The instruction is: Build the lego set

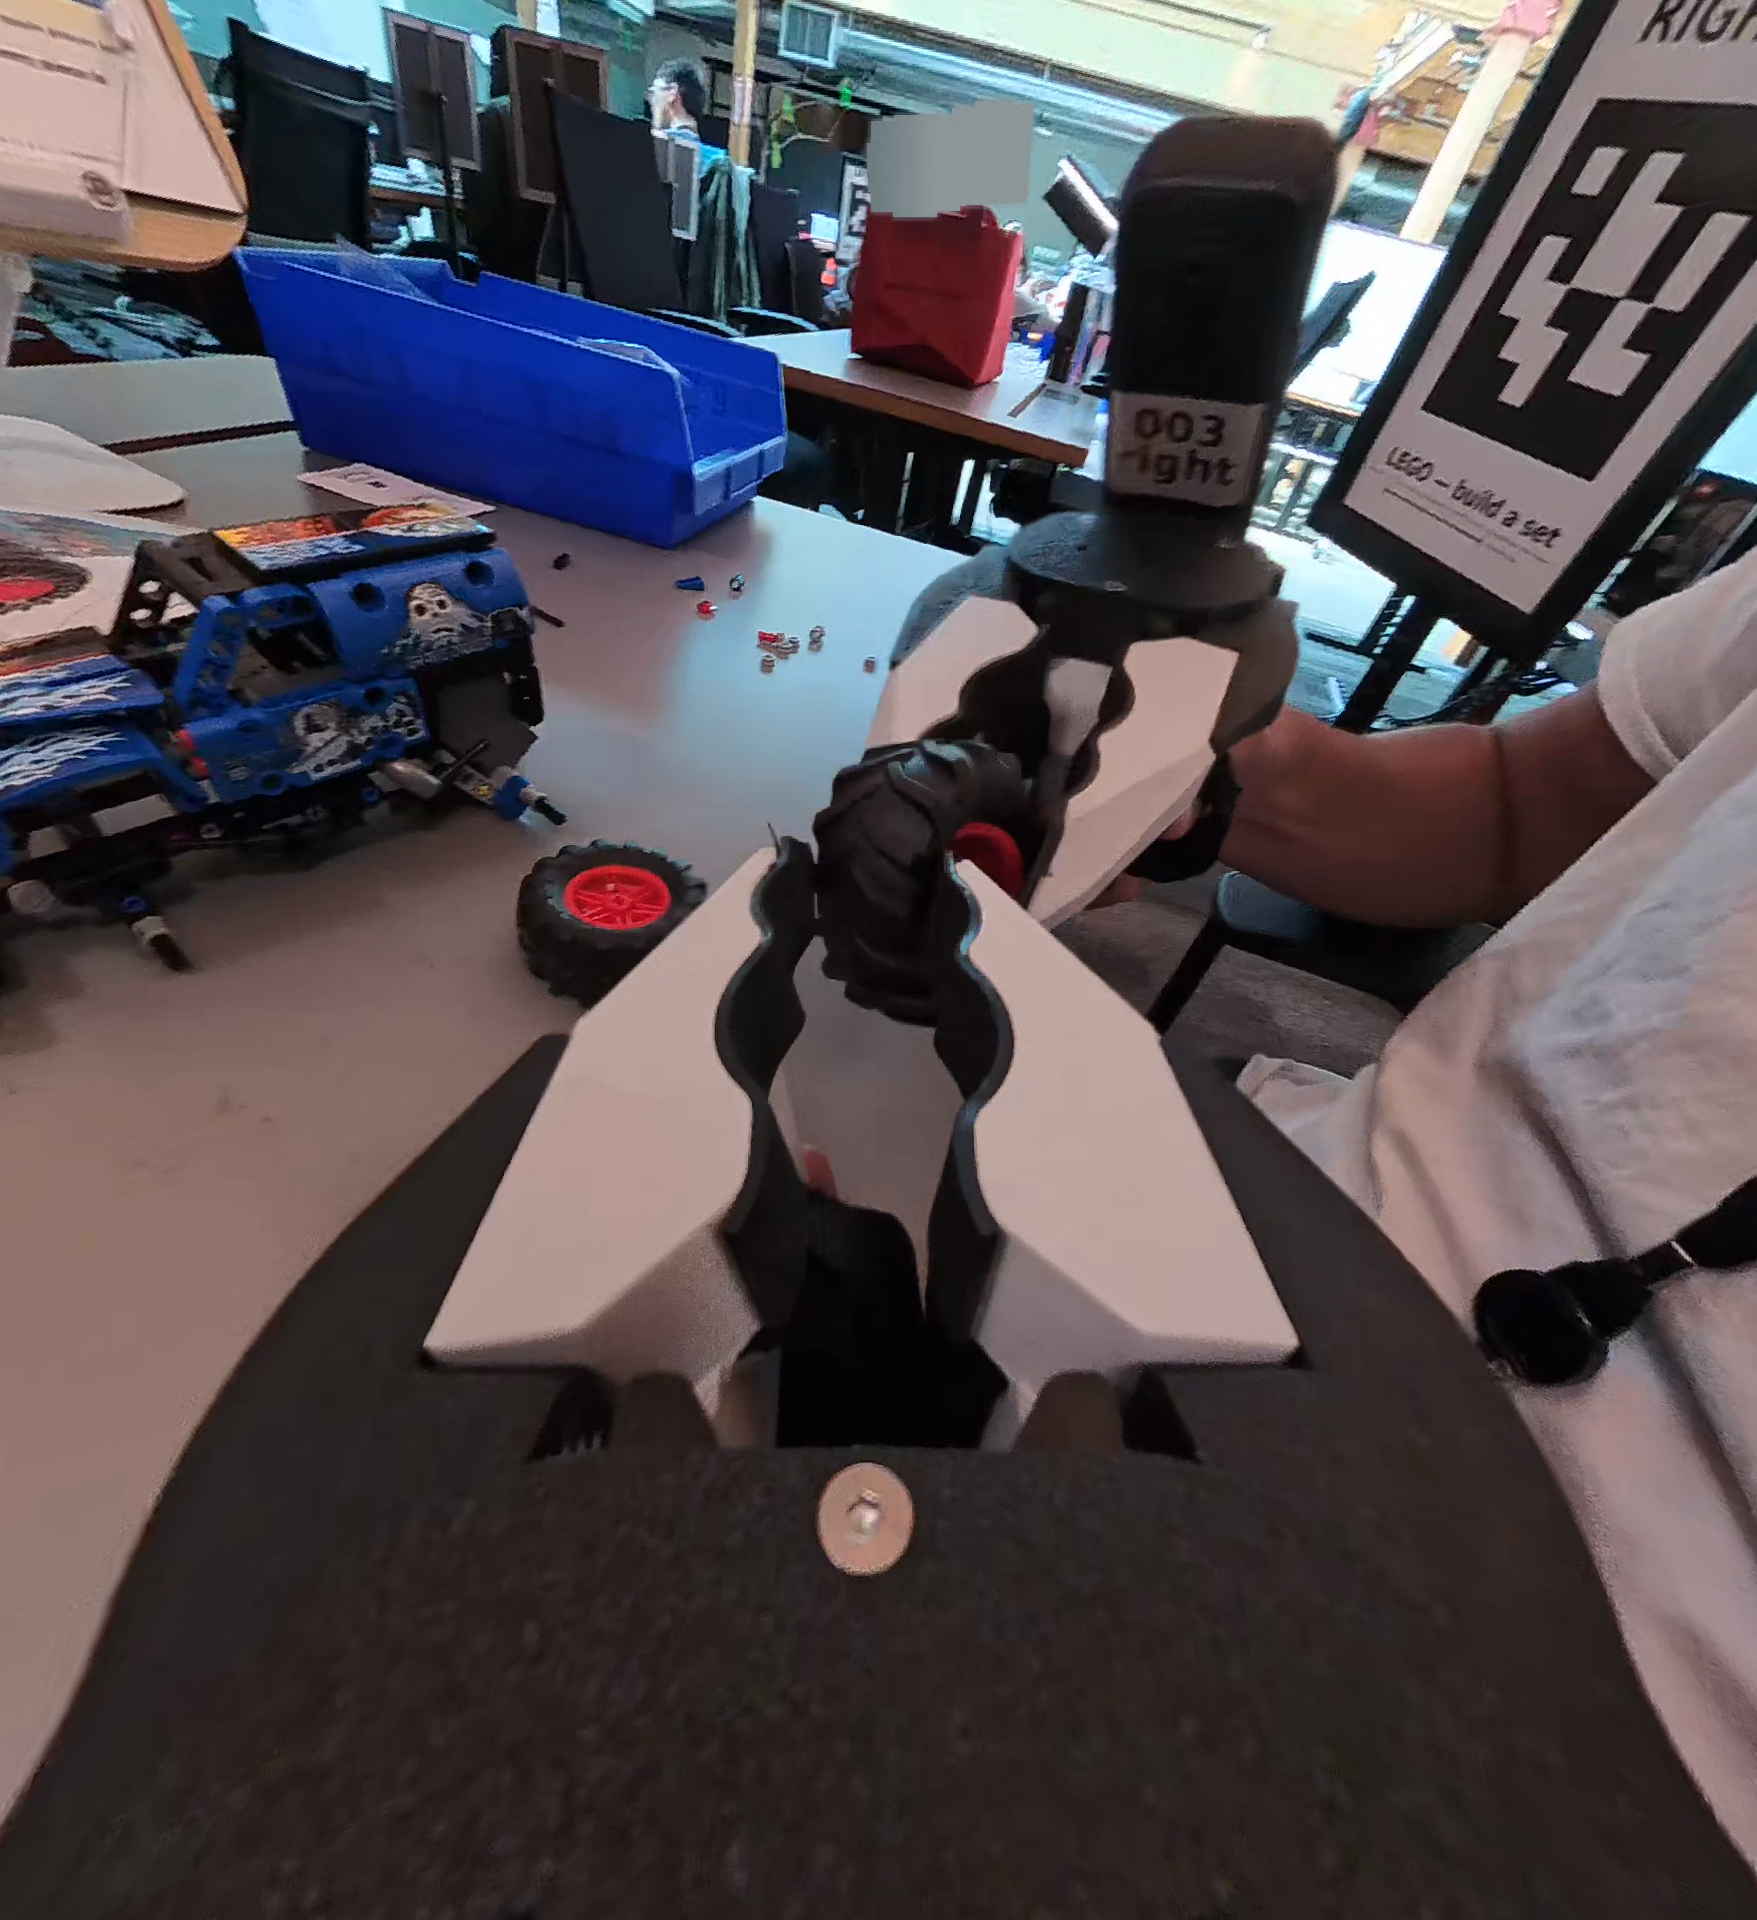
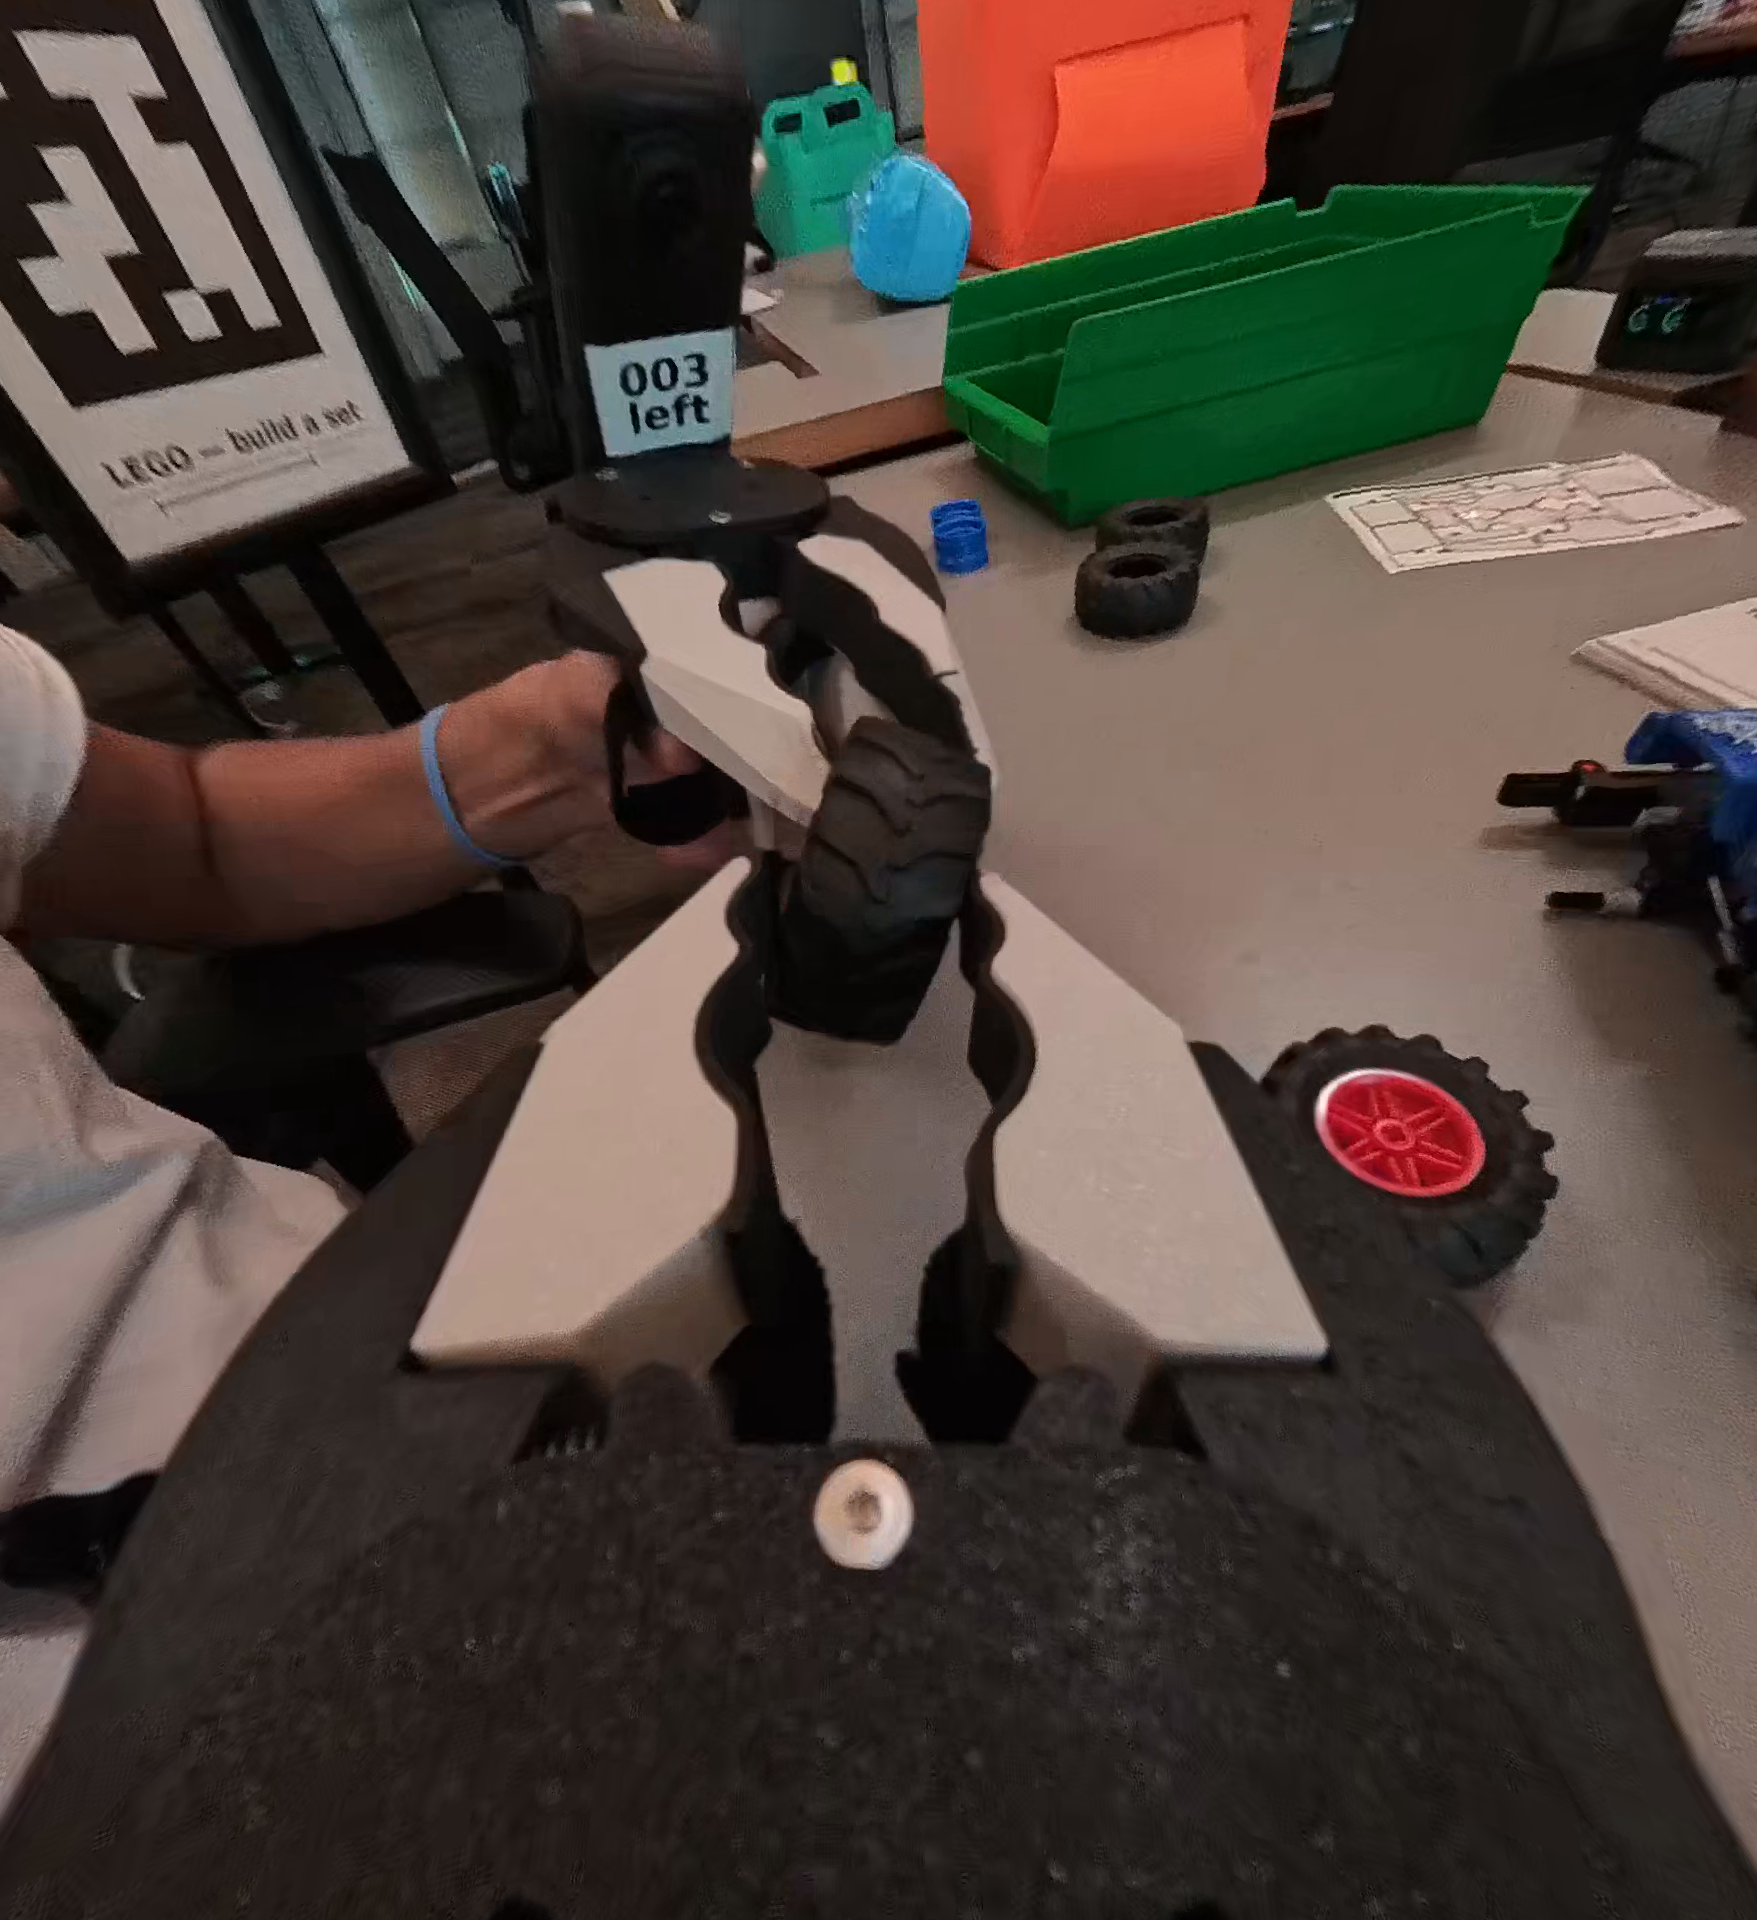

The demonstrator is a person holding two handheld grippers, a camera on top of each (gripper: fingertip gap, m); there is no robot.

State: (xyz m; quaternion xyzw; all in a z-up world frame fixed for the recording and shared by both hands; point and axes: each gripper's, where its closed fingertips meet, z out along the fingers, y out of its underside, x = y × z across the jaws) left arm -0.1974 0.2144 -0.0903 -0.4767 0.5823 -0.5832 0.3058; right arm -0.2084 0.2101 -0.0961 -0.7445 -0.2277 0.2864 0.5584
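A black tyre point(image 1: 895, 883) with a red hub point(image 1: 988, 854) at its side is held in the air over the table's near edge. My left gripper point(image 1: 874, 873) is shut on the tyre's tread. My right gripper point(image 2: 863, 883) grips the same tyre point(image 2: 884, 883) from the opposite side, and it shows in the left wrist view point(image 1: 1045, 842) next to the red hub. The left gripper point(image 2: 895, 748) reaches the tyre from above in the right wrist view. The blue truck model point(image 1: 230, 707) stands on the table without wheels. A finished wheel with a red hub point(image 1: 609, 914) lies near it.
Two bare black tyres point(image 2: 1144, 571) and a blue spring point(image 2: 960, 537) lie by a green bin point(image 2: 1217, 343). A blue bin point(image 1: 521, 384) stands behind the truck. Small loose parts point(image 1: 791, 644) are scattered mid-table. Paper sheets point(image 2: 1528, 509) lie at the right. The person's arm point(image 1: 1373, 800) is close. Less than 4 cm separates the two grippers' tips. From either gripper's tips it is about 15 cm to the blue truck model point(image 1: 230, 707).
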